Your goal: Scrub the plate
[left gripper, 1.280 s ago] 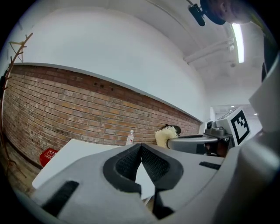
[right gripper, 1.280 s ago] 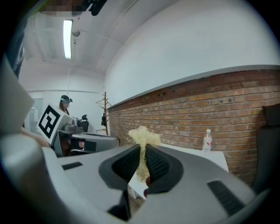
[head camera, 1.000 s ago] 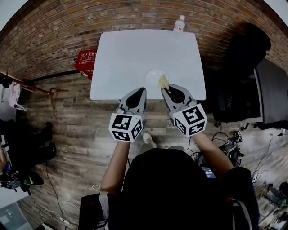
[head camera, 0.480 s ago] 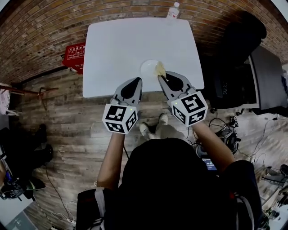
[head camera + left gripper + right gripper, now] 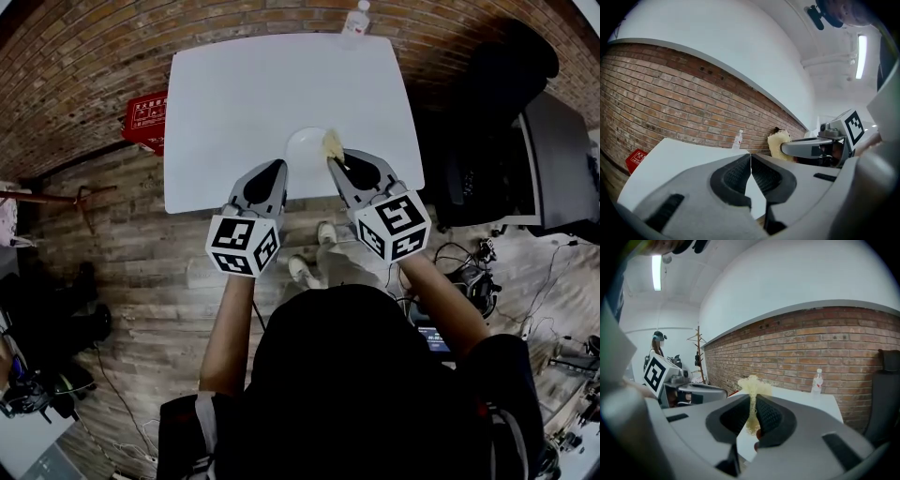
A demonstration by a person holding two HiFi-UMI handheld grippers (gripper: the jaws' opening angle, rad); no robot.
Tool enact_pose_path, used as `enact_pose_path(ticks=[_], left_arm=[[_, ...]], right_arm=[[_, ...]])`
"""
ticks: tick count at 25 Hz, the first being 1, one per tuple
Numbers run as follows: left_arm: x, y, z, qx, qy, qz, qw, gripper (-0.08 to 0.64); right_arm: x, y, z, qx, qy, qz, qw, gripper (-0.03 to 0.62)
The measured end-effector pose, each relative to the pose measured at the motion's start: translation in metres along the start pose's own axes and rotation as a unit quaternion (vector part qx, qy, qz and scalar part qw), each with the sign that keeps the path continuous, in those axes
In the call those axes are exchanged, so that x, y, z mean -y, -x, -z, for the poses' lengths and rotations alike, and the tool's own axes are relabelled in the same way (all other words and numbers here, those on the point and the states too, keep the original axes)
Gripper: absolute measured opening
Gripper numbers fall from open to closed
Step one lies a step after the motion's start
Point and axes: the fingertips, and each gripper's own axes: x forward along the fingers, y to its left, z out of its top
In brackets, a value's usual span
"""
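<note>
A white plate [image 5: 305, 148] lies near the front edge of the white table [image 5: 244, 103] in the head view. My right gripper [image 5: 333, 159] is shut on a pale yellow scrubbing pad [image 5: 332, 143], which hangs over the plate's right rim. The pad [image 5: 752, 390] sticks up between the closed jaws in the right gripper view. My left gripper [image 5: 277, 167] is shut and empty, its tips at the table's front edge, just left of the plate. In the left gripper view the left gripper [image 5: 750, 157] shows its pads pressed together, with the pad [image 5: 779, 143] and the right gripper to the right.
A clear plastic bottle [image 5: 354, 21] stands at the table's far edge against the brick wall. A red box [image 5: 142, 120] sits on the wooden floor left of the table. A dark chair [image 5: 502, 84] and a dark desk stand to the right. Cables lie on the floor.
Both grippers have moved forward toward the plate. The pad now hangs over the plate's right rim, and the left tips have reached the table's front edge.
</note>
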Motion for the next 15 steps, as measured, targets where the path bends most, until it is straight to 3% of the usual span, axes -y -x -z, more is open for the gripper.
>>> enact_pose_path(ticks=[15], left_arm=[[-0.017, -0.060, 0.015, -0.034, -0.004, -0.020, 0.9992, 0.020]], right_arm=[[0.047, -0.039, 0.030, -0.026, -0.025, -0.021, 0.999, 0.043]])
